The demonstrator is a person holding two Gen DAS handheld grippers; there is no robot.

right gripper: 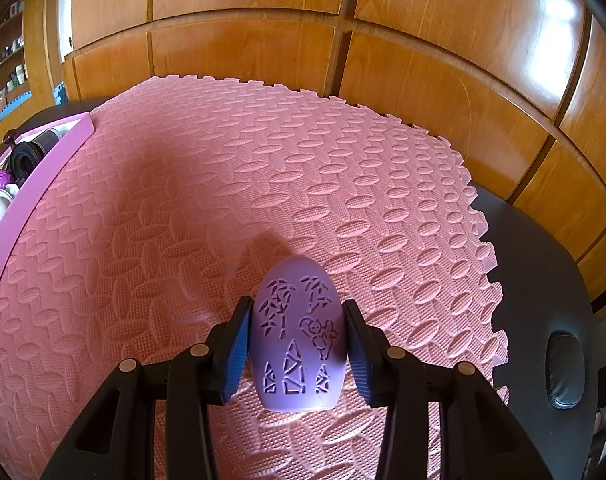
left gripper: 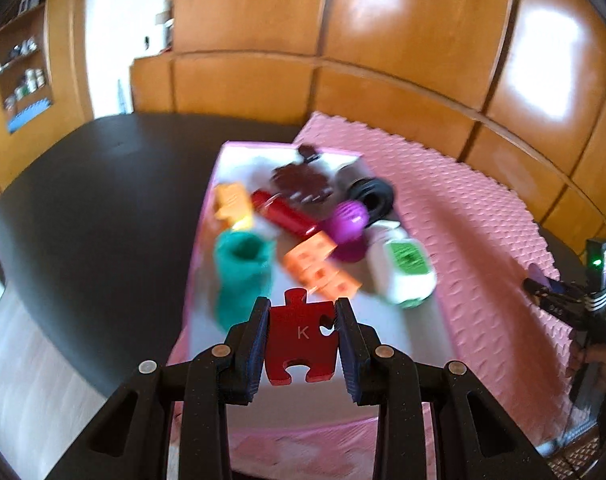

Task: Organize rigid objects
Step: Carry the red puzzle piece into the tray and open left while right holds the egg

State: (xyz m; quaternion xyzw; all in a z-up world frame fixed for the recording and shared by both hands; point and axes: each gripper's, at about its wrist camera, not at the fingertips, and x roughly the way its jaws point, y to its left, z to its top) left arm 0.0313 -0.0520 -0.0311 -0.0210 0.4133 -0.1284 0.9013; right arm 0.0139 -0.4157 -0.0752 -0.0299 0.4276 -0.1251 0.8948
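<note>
Pink tray (left gripper: 207, 216) — toys, bottle (left gripper: 403, 268) inside.

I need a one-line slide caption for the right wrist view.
Right gripper holds a purple shell with cut-out patterns over the pink foam mat.

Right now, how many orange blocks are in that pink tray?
2, though the view is blurred and more may be hidden under the pile. One orange block lies at the tray's far left, above the green cup; the other orange block lies mid-tray, right of that cup.
</note>
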